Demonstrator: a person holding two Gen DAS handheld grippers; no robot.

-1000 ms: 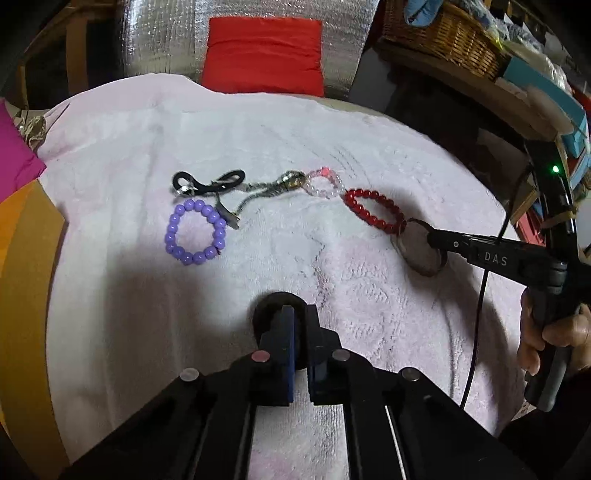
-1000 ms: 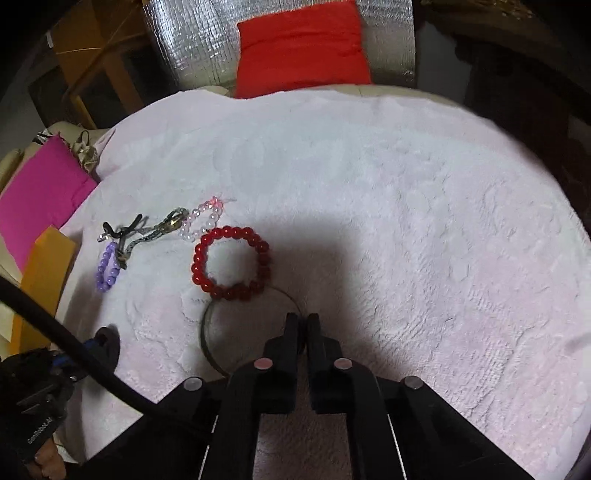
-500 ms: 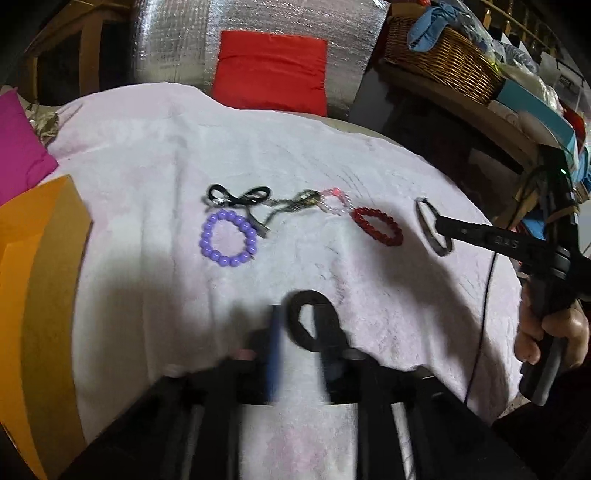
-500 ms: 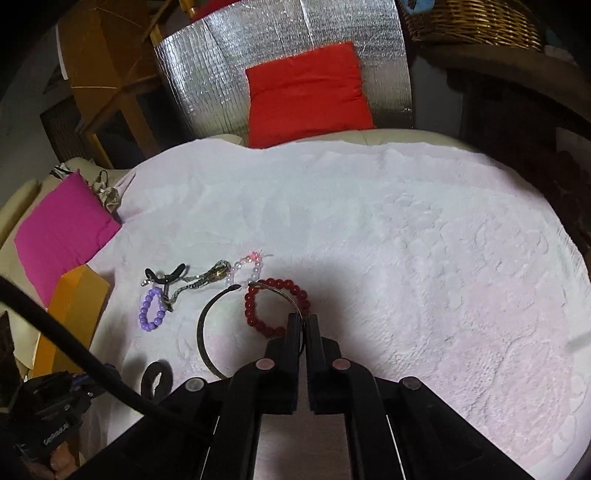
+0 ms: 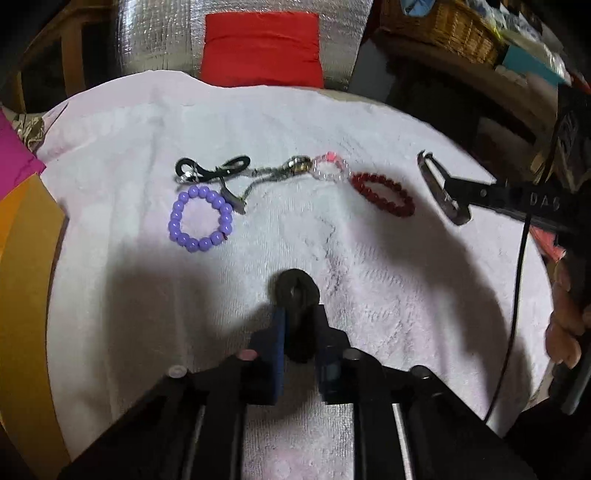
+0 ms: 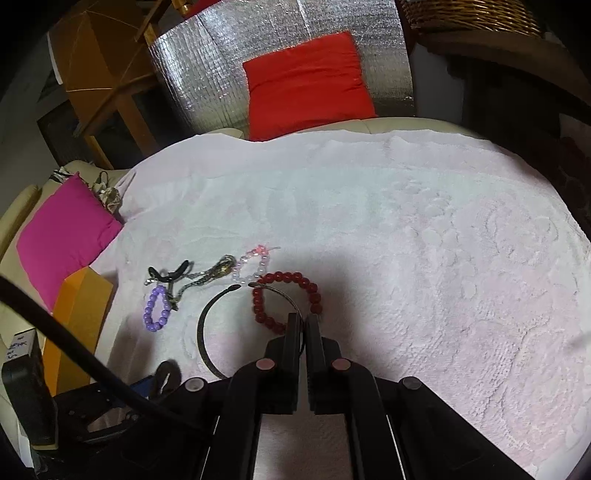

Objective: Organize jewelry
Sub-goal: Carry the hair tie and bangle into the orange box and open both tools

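Note:
My left gripper (image 5: 299, 314) is closing its jaws on a black ring (image 5: 297, 291), which stands up between the blue pads just above the white towel (image 5: 369, 295). My right gripper (image 6: 303, 317) is shut on a thin dark metal bangle (image 6: 201, 332), held in the air. In the left wrist view that bangle (image 5: 441, 192) hangs at the right gripper's tip (image 5: 450, 184). On the towel lie a purple bead bracelet (image 5: 199, 218), a red bead bracelet (image 5: 382, 194), a clear and pink bead bracelet (image 5: 330, 170) and a black cord with a chain (image 5: 212, 170).
An orange box (image 5: 26, 277) and a pink cushion (image 6: 62, 236) border the towel on the left. A red cushion (image 6: 306, 85) leans on silver foil at the back, and a wicker basket (image 5: 443, 26) stands at the back right. A hand (image 5: 565, 325) holds the right gripper's handle.
The left jaws opened around the black ring and closed on it again. The right gripper lifted the bangle off the towel, away from the red bracelet.

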